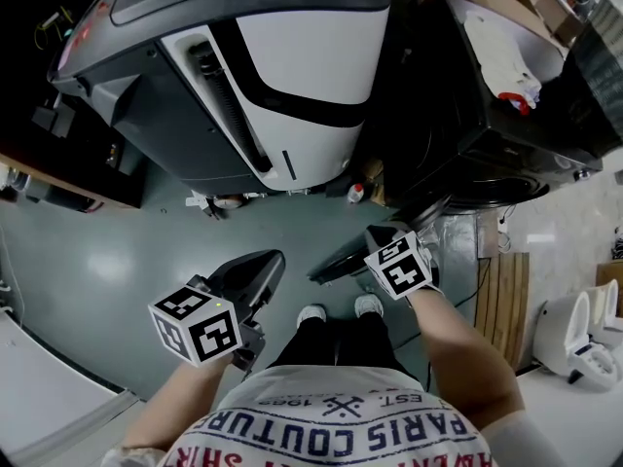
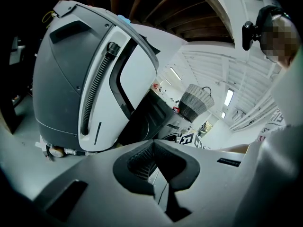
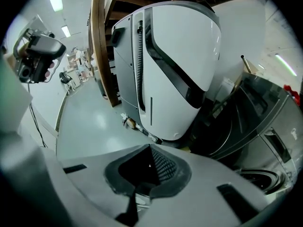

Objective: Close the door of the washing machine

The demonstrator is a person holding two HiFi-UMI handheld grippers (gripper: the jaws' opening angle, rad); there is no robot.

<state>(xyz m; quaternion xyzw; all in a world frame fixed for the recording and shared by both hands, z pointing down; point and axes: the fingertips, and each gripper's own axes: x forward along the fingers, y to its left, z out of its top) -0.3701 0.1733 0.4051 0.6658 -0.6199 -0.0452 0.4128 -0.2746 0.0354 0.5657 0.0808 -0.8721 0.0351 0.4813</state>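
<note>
Closest to us, we see the left gripper (image 2: 154, 144) with its jaws pressed together and nothing between them. In the head view it is held low at the person's left, above the glossy grey-green floor (image 1: 117, 261). The right gripper (image 3: 150, 148) is drawn closed in the same way and carries nothing. It is held a little further forward than the left one. Between the two, straight below the head camera, we make out the person's white shoes (image 1: 311, 313).

Past the right gripper we find the door (image 3: 258, 112) of the washing machine (image 1: 506, 134). It is a smoky glass door, swung open from the black cabinet, and it lies off to the right of the closed jaw tips and apart from them. Below it shows the bright rim of the drum opening (image 3: 262, 178). A white cloth (image 1: 501, 52) lies on top of the washing machine, and a wooden slatted board (image 1: 501, 300) lies on the floor near its front.

Just beside the washing machine, on its left, stands a large grey-and-white floor-cleaning machine (image 1: 292, 76) with a black ribbed hose (image 2: 97, 86) running down its side. Farthest off, in the left gripper view, we see a striped basket (image 2: 196, 101).
</note>
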